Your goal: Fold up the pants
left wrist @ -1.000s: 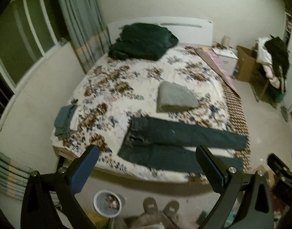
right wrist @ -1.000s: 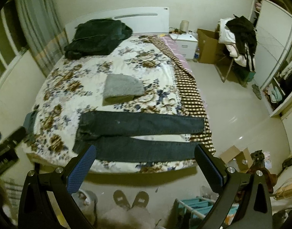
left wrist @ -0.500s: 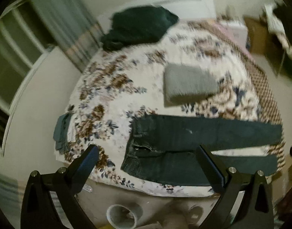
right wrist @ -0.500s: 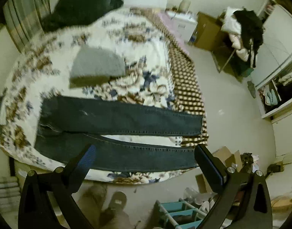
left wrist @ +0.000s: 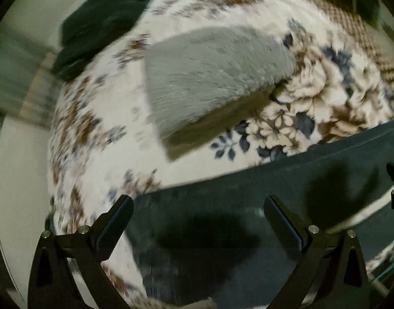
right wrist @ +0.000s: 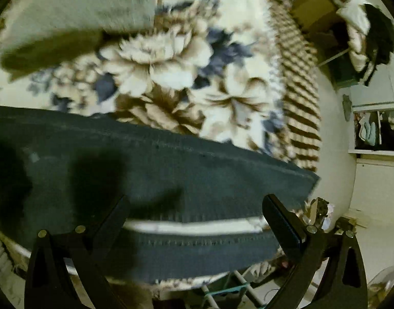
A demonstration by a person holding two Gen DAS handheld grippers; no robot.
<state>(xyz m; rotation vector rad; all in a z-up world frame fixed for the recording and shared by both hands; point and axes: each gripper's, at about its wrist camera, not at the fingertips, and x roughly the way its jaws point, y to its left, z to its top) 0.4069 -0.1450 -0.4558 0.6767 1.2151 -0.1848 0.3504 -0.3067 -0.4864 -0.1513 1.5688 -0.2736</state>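
Dark blue-grey jeans [left wrist: 222,206] lie flat on the floral bedspread [left wrist: 99,128], both legs stretched to the right. My left gripper [left wrist: 198,221] hovers open just above the waist end, nothing between its fingers. In the right wrist view the two legs [right wrist: 171,170] run side by side with a pale strip of bedding between them, and their cuffs end near the bed's right edge. My right gripper [right wrist: 197,219] is open low over the leg ends, holding nothing. Both views are motion-blurred.
A folded grey garment [left wrist: 209,77] lies on the bed just beyond the jeans. A dark green heap [left wrist: 104,23] sits near the headboard. A checked blanket [right wrist: 297,97] hangs along the bed's right side. A cardboard box [right wrist: 310,10] and clothes pile [right wrist: 361,25] stand on the floor.
Both grippers have dropped from a high view of the whole bed to close over the jeans, left toward the waist, right toward the cuffs. The jeans have not moved.
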